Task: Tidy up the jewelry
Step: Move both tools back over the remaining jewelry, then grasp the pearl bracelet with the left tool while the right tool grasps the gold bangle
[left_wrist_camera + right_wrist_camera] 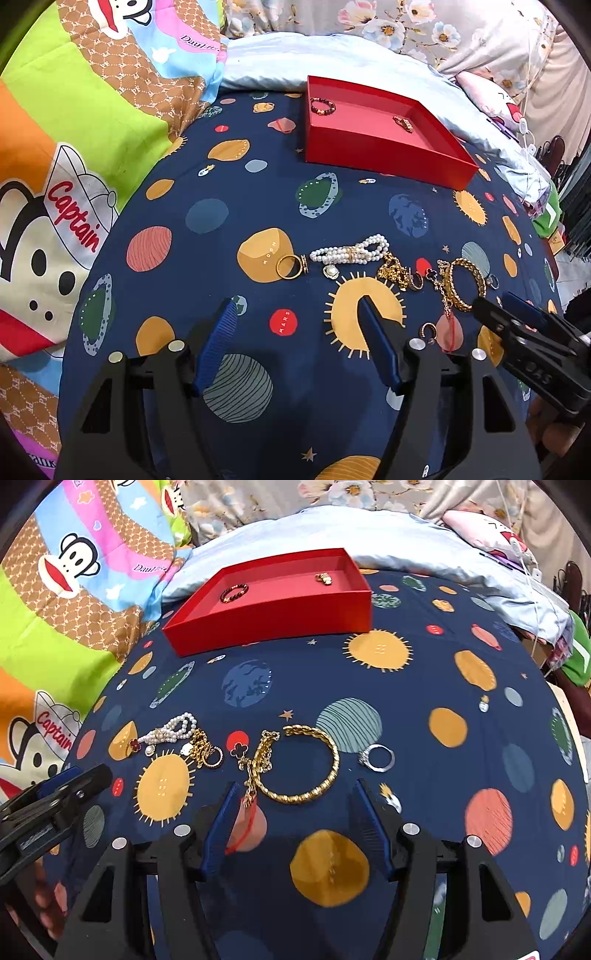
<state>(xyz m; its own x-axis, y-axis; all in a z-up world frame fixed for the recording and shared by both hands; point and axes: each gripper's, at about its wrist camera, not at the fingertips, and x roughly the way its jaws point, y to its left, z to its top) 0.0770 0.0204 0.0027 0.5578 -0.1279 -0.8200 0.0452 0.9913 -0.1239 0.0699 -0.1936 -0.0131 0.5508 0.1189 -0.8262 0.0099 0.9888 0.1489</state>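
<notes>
Left tongs [295, 306] agape, empty, right tongs [295, 788] likewise

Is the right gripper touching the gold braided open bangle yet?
Apart. The right wrist view shows the right gripper open, with bare navy sheet between each blue fingertip and the gold braided open bangle, which lies flat just ahead of them.

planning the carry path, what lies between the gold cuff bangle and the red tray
Only bare navy planet-print bedspread lies between the braided gold cuff bangle and the shallow red cardboard tray; the right wrist view shows it best.
</notes>
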